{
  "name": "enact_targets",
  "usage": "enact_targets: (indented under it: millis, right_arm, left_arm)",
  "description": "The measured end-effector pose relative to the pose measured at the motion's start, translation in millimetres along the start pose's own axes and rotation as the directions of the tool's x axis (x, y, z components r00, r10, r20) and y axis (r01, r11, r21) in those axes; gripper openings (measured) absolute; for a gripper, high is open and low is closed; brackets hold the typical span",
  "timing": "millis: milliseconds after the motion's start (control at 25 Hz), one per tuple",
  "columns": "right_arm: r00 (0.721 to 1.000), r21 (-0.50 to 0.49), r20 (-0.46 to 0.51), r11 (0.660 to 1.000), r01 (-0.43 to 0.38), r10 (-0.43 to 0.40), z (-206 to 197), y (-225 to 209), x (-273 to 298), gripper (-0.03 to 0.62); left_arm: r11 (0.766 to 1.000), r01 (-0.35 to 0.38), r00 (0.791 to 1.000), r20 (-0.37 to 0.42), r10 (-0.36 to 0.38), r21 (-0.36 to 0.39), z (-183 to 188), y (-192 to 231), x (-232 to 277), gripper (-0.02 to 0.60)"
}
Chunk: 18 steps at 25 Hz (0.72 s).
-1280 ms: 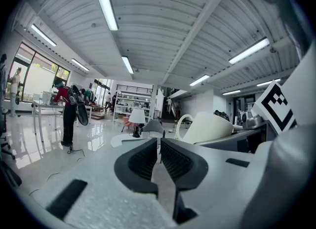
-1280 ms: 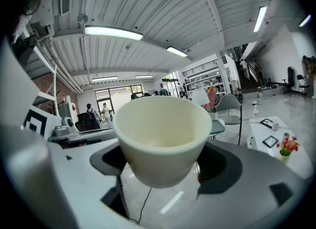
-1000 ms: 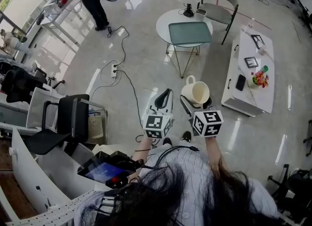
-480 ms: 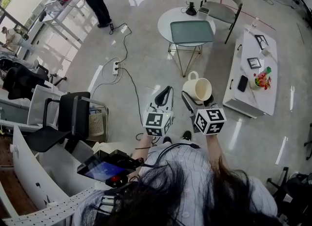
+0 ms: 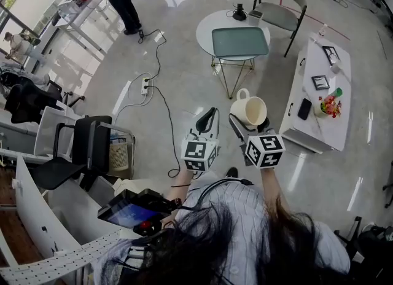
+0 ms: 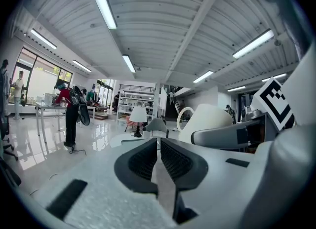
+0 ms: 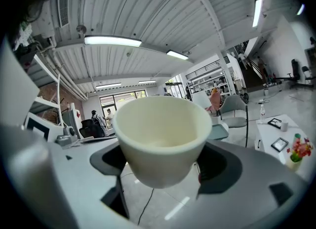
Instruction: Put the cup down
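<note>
1. Cup of cream ceramic [image 5: 250,112], loop handle toward the top of the frame, held in the air over the glossy floor at the centre of the head view.
2. Right gripper [image 5: 248,125] pinching the cup low on its walls, one dark pad on each side.
3. Left gripper [image 5: 206,120] just left of the cup, jaws pressed together on nothing.
4. Round white table [image 5: 206,29] bearing a grey-green rectangular tray [image 5: 240,41], upper centre, well apart from the cup.
</note>
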State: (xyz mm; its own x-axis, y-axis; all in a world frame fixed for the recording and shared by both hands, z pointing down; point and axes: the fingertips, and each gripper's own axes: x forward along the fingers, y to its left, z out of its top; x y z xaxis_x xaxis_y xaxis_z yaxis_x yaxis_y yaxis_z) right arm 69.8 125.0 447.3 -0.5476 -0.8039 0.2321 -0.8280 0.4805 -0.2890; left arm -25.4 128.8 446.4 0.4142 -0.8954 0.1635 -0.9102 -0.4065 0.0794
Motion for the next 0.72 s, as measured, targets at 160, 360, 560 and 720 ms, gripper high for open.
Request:
enact_targets:
  millis: [160,360,560,720]
  right_arm:
    - [1.0,0.011,-0.009,1.0,-0.002,0.003,-3,-13,-3,0.402]
    - [1.0,0.027,-0.024,1.0,-0.01,0.011,-8,-21,-3,0.402]
    - [0.999,0.044,-0.046,0.999,-0.016,0.018,-15,-25,6,0.402]
    - [0.998,0.049,-0.059,0.999,-0.012,0.015,-18,-28,17,0.402]
  left_arm:
    - [1.0,0.002,1.0,-0.017,-0.002,0.003,-7,-12,6,0.031]
    - [1.0,0.001,0.999,-0.043,0.0,0.015,-14,-21,11,0.031]
    - [1.0,-0.011,0.998,-0.064,0.012,0.007,-20,-15,15,0.032]
    - [1.0,-0.013,0.997,-0.076,0.013,0.001,-24,-4,24,0.032]
